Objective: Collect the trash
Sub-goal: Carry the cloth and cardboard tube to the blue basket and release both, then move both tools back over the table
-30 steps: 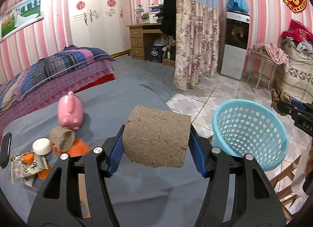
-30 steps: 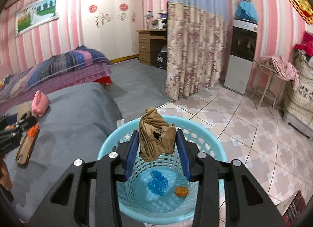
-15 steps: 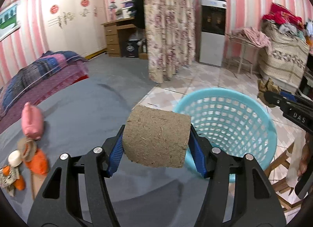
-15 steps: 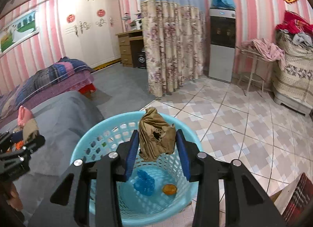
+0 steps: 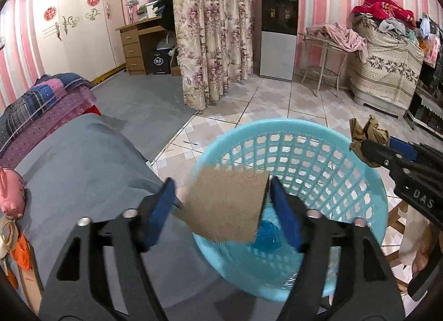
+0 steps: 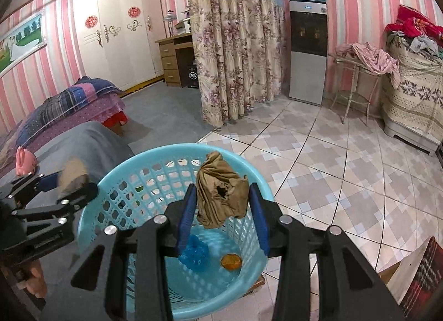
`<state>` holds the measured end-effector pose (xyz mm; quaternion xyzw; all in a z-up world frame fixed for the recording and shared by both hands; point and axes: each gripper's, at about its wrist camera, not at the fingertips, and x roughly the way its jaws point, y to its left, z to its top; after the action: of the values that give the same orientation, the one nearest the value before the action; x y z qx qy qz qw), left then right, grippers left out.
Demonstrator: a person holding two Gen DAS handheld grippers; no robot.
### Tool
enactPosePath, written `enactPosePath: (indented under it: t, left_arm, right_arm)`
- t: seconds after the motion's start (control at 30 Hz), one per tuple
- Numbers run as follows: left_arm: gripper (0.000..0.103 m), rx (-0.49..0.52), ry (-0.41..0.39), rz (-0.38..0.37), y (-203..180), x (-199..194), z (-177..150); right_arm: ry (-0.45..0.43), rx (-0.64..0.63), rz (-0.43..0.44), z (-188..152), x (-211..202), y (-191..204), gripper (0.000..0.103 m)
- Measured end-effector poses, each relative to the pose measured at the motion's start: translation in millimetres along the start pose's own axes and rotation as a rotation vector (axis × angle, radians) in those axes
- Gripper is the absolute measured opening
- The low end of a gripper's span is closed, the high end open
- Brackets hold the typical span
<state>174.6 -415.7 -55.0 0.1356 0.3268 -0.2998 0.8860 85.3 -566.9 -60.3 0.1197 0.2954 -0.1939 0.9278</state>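
**Left claw lets go over the basket**

Swinging across from the grey bed, the left claw [image 5: 223, 200] now hangs above the turquoise lattice plastic basket [image 5: 368, 182], and its jaws are opening: the brown fibrous cardboard-like roll [image 5: 227, 204] sits tilted between them, clear of the left pad and looking loose. Light and fairly stiff by its look, it should simply drop; it took a grip across its curved sides. Over the same basket, the right claw [image 6: 223, 209] is clenched on a crumpled brown paper wad [image 6: 221, 196], soft and crushable, held by its middle. Inside lie a blue crinkled wrapper [image 6: 195, 251] and a small orange scrap [image 6: 231, 262].
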Motion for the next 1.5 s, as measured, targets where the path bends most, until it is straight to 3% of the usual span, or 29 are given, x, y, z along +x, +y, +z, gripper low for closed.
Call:
enactPosePath:
  t: [0.07,0.27,0.63,0.77,0.83,0.97,1.5]
  left_arm:
    - [0.084,-0.016,-0.010,0.010,7,-2,0]
    - [0.090,-0.052,-0.048,0.098,38,-17,-1]
    - [0.092,-0.137,-0.064,0.190,94,-48,-15]
    - [0.096,-0.159,-0.084,0.211,105,-62,-18]
    - [0.096,-0.171,-0.092,0.219,110,-71,-22]
    - [0.097,-0.184,-0.100,0.229,119,-85,-26]
    - [0.097,-0.243,-0.078,0.348,173,-139,-72]
  right_arm:
    - [0.002,-0.009,0.002,0,0,4,0.039]
    - [0.025,-0.043,0.010,0,5,16,0.039]
    - [0.027,-0.081,0.032,4,14,45,0.042]
    - [0.003,-0.072,0.039,5,12,49,0.074]
    - [-0.001,-0.067,0.047,5,10,50,0.076]
    - [-0.019,-0.079,0.035,6,6,57,0.091]
    - [-0.038,-0.212,0.060,11,-19,129,0.096]
